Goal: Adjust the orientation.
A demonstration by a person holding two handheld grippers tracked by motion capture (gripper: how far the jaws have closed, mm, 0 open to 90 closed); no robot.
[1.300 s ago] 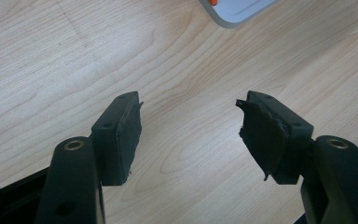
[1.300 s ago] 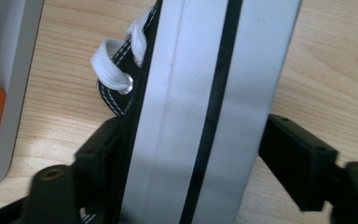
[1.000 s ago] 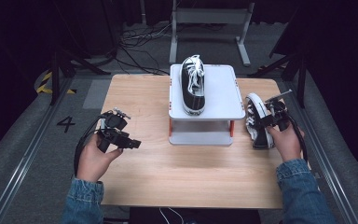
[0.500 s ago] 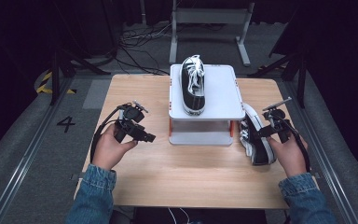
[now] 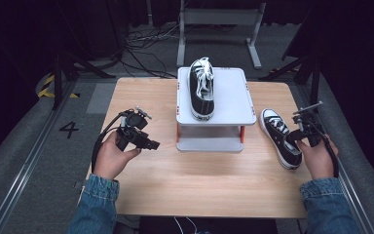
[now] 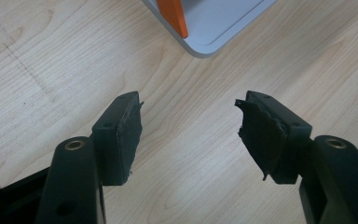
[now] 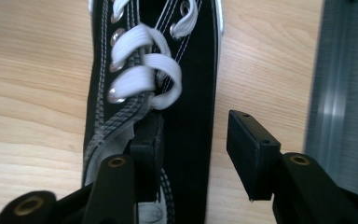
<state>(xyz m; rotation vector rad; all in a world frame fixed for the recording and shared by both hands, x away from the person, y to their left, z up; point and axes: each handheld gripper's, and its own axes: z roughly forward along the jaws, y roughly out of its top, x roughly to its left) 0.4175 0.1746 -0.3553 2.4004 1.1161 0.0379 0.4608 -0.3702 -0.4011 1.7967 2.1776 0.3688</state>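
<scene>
A black sneaker with white laces [image 5: 279, 138] lies flat on the right of the wooden table [image 5: 199, 190], toe pointing away. My right gripper [image 5: 293, 138] is at its heel end. In the right gripper view one jaw is inside the shoe's [image 7: 193, 70] opening and the other outside its wall. The right gripper [image 7: 193, 120] has just been closing, but a strip of table still shows beside the outer pad [image 7: 242, 144]. A matching sneaker [image 5: 201, 87] rests on top of the white two-tier stand [image 5: 231, 100]. My left gripper [image 5: 154, 145] [image 6: 189, 100] hovers open and empty left of the stand.
The stand's lower shelf [image 6: 214, 28] and an orange post [image 6: 173, 16] are just ahead of the left gripper. A grey metal rail [image 7: 345, 93] runs along the table's right edge. A metal frame [image 5: 219, 19] and cables lie on the floor behind.
The right hand and the sneaker have shifted toward the near right of the table; the shoe now lies flat. The left gripper has moved right toward the stand.
</scene>
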